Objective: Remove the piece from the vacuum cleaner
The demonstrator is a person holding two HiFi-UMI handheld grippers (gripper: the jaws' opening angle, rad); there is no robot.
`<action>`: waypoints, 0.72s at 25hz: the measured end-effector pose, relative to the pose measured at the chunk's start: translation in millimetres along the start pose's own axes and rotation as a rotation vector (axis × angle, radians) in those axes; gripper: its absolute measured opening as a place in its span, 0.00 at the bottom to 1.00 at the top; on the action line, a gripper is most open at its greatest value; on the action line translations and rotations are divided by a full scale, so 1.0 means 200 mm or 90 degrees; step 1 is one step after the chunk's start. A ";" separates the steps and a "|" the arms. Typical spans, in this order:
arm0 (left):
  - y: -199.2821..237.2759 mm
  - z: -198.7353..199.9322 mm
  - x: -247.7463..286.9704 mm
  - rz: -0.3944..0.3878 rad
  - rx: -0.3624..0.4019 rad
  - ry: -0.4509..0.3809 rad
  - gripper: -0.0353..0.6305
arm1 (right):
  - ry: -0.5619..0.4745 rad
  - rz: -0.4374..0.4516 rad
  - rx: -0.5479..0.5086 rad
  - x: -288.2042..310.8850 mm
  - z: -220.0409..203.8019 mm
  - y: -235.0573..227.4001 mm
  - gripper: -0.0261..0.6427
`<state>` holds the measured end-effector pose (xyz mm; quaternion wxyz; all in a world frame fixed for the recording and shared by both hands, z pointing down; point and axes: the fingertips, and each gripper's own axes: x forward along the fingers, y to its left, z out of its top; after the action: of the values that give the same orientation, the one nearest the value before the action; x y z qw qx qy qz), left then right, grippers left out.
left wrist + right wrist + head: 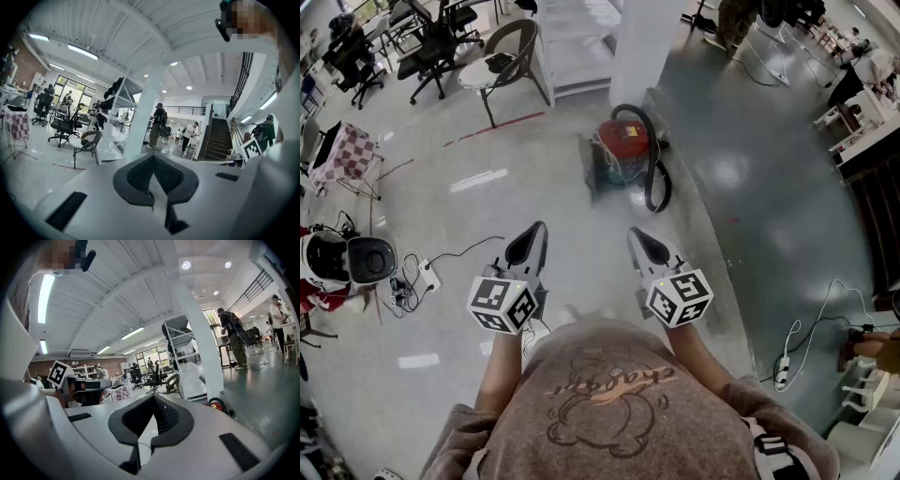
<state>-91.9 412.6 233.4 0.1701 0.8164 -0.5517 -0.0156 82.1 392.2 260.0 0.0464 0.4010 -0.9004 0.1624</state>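
Note:
A red vacuum cleaner [622,148] with a black hose [657,173] looped round it stands on the floor by a white pillar [643,37], ahead of me. A sliver of the vacuum cleaner [217,404] shows in the right gripper view, beyond the jaws. My left gripper [535,232] and right gripper [637,235] are held side by side at waist height, well short of the vacuum. Both point toward it. The left gripper [153,157] has its jaws together with nothing between them, and so does the right gripper [153,397]. I cannot tell which piece of the vacuum the task means.
A chair [505,58] and white shelving [577,42] stand behind the vacuum. At the left are a checked cloth [342,150], a round white appliance [354,260] and a power strip [428,277] with cables. Another cable and plug strip [784,367] lie at the right. People stand farther off.

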 end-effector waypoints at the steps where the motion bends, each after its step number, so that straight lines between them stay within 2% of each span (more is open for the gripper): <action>1: 0.01 0.00 0.00 -0.001 0.000 0.000 0.06 | -0.003 -0.002 0.001 0.01 0.00 0.00 0.04; 8: 0.08 0.03 -0.01 -0.005 0.002 0.000 0.06 | -0.028 0.008 0.019 0.07 0.04 0.05 0.04; 18: 0.26 0.01 0.00 -0.047 0.013 0.009 0.06 | -0.030 -0.048 0.022 0.19 -0.05 0.12 0.04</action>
<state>-138.7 395.4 246.5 0.1647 0.8380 -0.5202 -0.0108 38.3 383.0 272.1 0.0248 0.4392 -0.8825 0.1665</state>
